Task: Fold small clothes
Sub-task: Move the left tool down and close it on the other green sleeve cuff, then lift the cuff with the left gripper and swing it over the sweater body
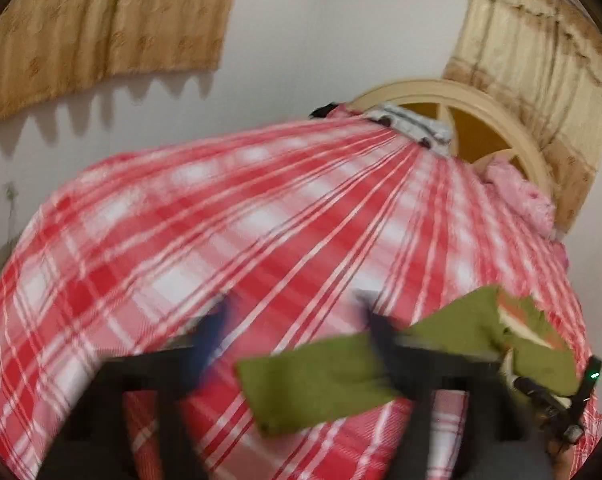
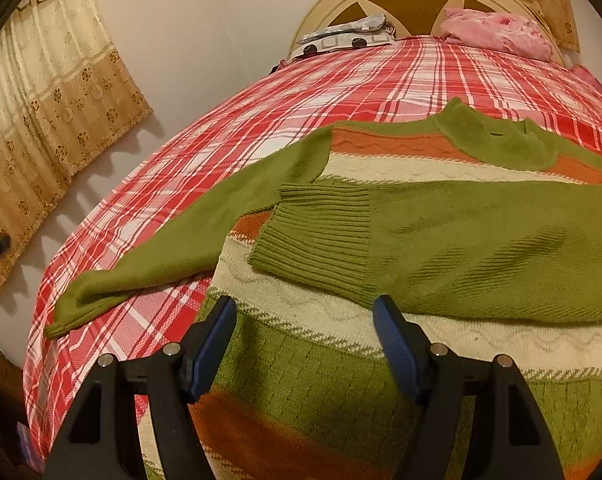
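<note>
**Both grippers spread, sweater flat on the bed**

The left gripper (image 1: 295,320) is blurring at bottom centre, fingers spread and pinching nothing, with the sweater's green sleeve (image 1: 321,384) lying just beneath its right finger on the red plaid bedspread (image 1: 181,220). The right gripper (image 2: 305,320) is hovering wide apart at lower centre over the striped sweater (image 2: 401,280), one sleeve folded across the chest, the other trailing left. A pink pillow (image 2: 497,32) is sitting upper right.

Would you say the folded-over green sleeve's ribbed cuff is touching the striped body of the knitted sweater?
Touching: in the right wrist view the ribbed cuff lies flat on the sweater's cream stripe, no gap visible.
</note>
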### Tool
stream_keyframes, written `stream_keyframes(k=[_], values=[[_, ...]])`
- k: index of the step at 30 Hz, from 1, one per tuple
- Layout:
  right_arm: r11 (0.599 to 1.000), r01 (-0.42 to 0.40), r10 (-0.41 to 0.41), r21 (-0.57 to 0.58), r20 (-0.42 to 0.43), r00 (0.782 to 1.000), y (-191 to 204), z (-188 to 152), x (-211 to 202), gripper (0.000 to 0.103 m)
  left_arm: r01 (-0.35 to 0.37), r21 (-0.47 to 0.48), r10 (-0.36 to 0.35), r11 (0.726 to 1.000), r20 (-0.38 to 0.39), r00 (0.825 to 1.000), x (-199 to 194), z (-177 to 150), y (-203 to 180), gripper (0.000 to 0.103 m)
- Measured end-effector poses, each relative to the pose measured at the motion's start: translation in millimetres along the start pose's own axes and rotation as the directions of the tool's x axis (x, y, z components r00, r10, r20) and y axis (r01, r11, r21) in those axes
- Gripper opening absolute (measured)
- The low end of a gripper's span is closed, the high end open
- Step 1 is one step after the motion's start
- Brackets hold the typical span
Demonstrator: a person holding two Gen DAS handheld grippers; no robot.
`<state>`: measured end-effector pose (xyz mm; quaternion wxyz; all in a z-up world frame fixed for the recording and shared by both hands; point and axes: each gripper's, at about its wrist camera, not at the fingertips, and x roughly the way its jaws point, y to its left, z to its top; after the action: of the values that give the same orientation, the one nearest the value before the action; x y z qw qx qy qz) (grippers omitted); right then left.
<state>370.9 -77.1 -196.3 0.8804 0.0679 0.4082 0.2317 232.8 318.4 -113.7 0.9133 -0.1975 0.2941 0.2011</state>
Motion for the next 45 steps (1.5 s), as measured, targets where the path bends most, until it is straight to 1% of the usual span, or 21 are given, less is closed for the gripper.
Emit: stream_keyframes(k=[1,2,8,10,11,13,14,15,16,18,22,23,25,27,29,31,36,40,43,44,45], values=[[1.000,0.001,-0.001,-0.001,0.000,1.000,0,0,0,0.071,-0.012,-0.012,0.012,1.000,0.009,1.000,2,-8,3,0.095],[1.000,0.001,-0.001,-0.002,-0.001,1.000,0,0,0,0.071,-0.004,-0.011,0.004,1.000,0.000,1.000,6,-15,4,0.095],[1.000,0.002,-0.002,-0.002,0.000,1.000,0,-1,0,0.071,-0.020,-0.019,0.018,1.000,-0.115,0.993,46,-37,0,0.094],[1.000,0.002,-0.002,-0.001,0.000,1.000,0,0,0,0.071,-0.025,-0.013,0.023,1.000,-0.143,0.989,54,-46,-1,0.089],[1.000,0.001,-0.001,0.000,0.001,1.000,0,0,0,0.071,-0.042,-0.007,0.040,0.999,-0.167,0.985,62,-51,-2,0.089],[1.000,0.002,-0.002,-0.002,0.000,1.000,0,0,0,0.071,-0.048,-0.010,0.045,0.999,-0.196,0.980,67,-59,-2,0.083],[1.000,0.002,-0.002,-0.002,0.000,1.000,0,0,0,0.071,-0.058,0.001,0.058,0.998,-0.187,0.981,67,-62,-4,0.082],[1.000,0.003,-0.003,-0.002,0.000,1.000,0,0,0,0.071,-0.063,0.019,0.065,0.998,-0.177,0.982,64,-64,-6,0.075],[1.000,0.002,-0.002,-0.001,0.000,1.000,0,0,0,0.071,-0.054,0.036,0.059,0.998,-0.170,0.984,62,-65,-8,0.049],[1.000,0.002,-0.002,-0.002,0.000,1.000,0,-1,0,0.071,-0.017,0.068,0.029,0.998,-0.171,0.985,59,-65,-14,0.012],[1.000,0.003,-0.003,-0.002,0.001,1.000,-1,0,0,0.071,-0.023,0.101,0.032,0.995,-0.092,0.995,42,-56,-17,0.011],[1.000,0.003,-0.003,-0.002,0.001,1.000,0,0,0,0.071,-0.010,0.087,0.016,0.996,-0.073,0.997,35,-49,-14,0.010],[1.000,0.002,-0.002,0.000,0.001,1.000,-1,0,0,0.071,-0.007,0.070,0.009,0.998,-0.034,0.999,26,-34,-9,0.005],[1.000,0.003,-0.003,0.000,0.001,1.000,-1,0,1,0.071,0.000,0.066,-0.001,0.998,0.010,1.000,15,-16,-6,0.004],[1.000,0.003,-0.003,0.000,0.002,1.000,-1,0,0,0.071,0.021,0.065,-0.023,0.998,0.033,0.999,7,-2,-5,0.004],[1.000,0.002,-0.002,0.000,0.002,1.000,-1,0,0,0.071,0.033,0.083,-0.036,0.996,0.040,0.999,3,4,-9,0.004],[1.000,0.004,-0.004,0.002,0.004,1.000,-1,0,0,0.071,0.022,0.128,-0.027,0.992,0.037,0.999,8,-3,-17,0.004],[1.000,-0.001,0.001,0.009,0.006,1.000,-3,1,0,0.071,0.034,0.109,-0.043,0.993,0.077,0.996,-5,13,-10,0.004],[1.000,-0.005,0.005,0.013,0.008,1.000,-4,2,0,0.071,0.090,0.094,-0.098,0.992,0.087,0.991,-14,25,-12,0.004],[1.000,-0.010,0.010,0.018,0.011,1.000,-5,1,0,0.071,0.112,0.087,-0.118,0.990,0.072,0.990,-14,27,-13,0.004],[1.000,-0.014,0.014,0.024,0.015,1.000,-6,1,-1,0.071,0.154,0.063,-0.157,0.986,0.045,0.987,-13,30,-14,0.004]])
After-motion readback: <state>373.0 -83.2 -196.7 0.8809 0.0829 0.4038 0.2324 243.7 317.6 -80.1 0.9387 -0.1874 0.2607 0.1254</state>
